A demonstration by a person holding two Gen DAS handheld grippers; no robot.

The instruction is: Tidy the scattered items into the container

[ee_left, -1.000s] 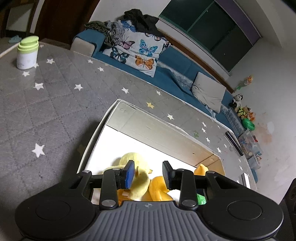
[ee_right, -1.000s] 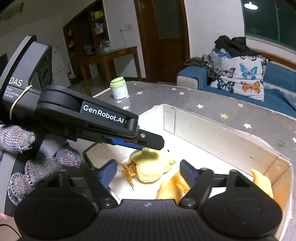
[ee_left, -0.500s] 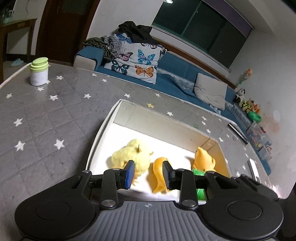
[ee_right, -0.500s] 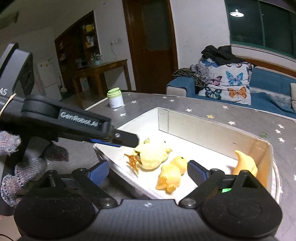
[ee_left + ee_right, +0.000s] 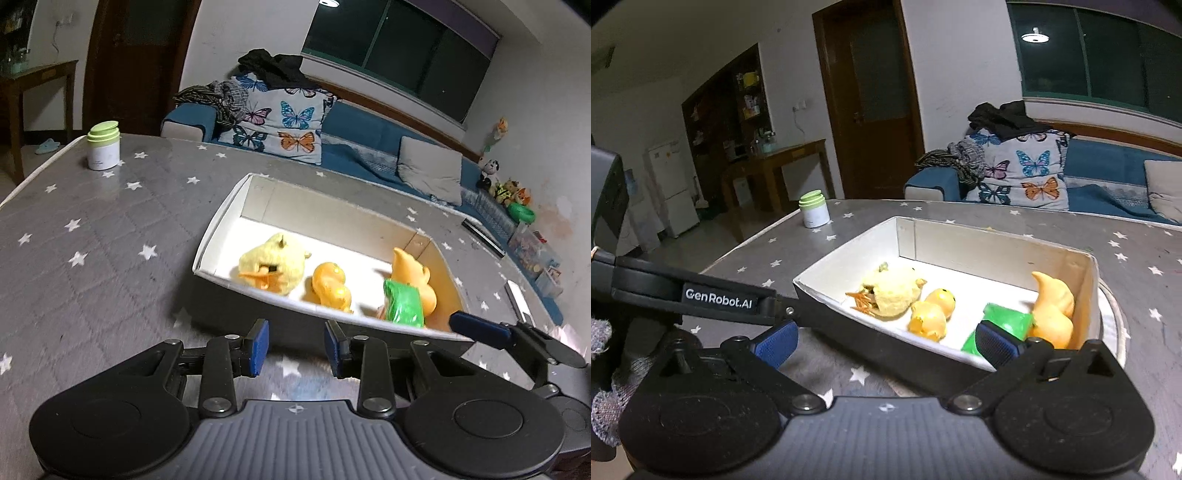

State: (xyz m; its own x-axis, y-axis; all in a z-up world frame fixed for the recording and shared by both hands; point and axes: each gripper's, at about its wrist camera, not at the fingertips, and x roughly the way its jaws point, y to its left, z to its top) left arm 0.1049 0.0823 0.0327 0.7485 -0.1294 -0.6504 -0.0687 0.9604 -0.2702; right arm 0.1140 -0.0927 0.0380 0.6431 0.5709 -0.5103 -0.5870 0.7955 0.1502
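Observation:
A white open box [image 5: 221, 221] [image 5: 849, 254] sits on the grey starred table. In it lie a yellow plush chick [image 5: 271, 264] [image 5: 892, 293], a small orange duck [image 5: 330, 284] [image 5: 932, 312], a green packet [image 5: 402, 304] [image 5: 1006, 323] and a tall orange toy [image 5: 410, 267] [image 5: 1052, 301]. My left gripper [image 5: 295, 347] is open and empty, in front of the box's near wall. My right gripper [image 5: 884, 345] is open wide and empty, also in front of the box; one of its fingers [image 5: 476, 326] shows at the right of the left wrist view.
A white jar with a green lid [image 5: 104, 146] [image 5: 813, 208] stands at the table's far left corner. A blue sofa with a butterfly pillow [image 5: 280, 127] lies beyond the table. A dark remote [image 5: 484, 232] lies near the far right edge.
Both grippers have pulled back and up out of the box toward the near side. The plush chick and the other toys stay in the box. The right gripper has opened wider.

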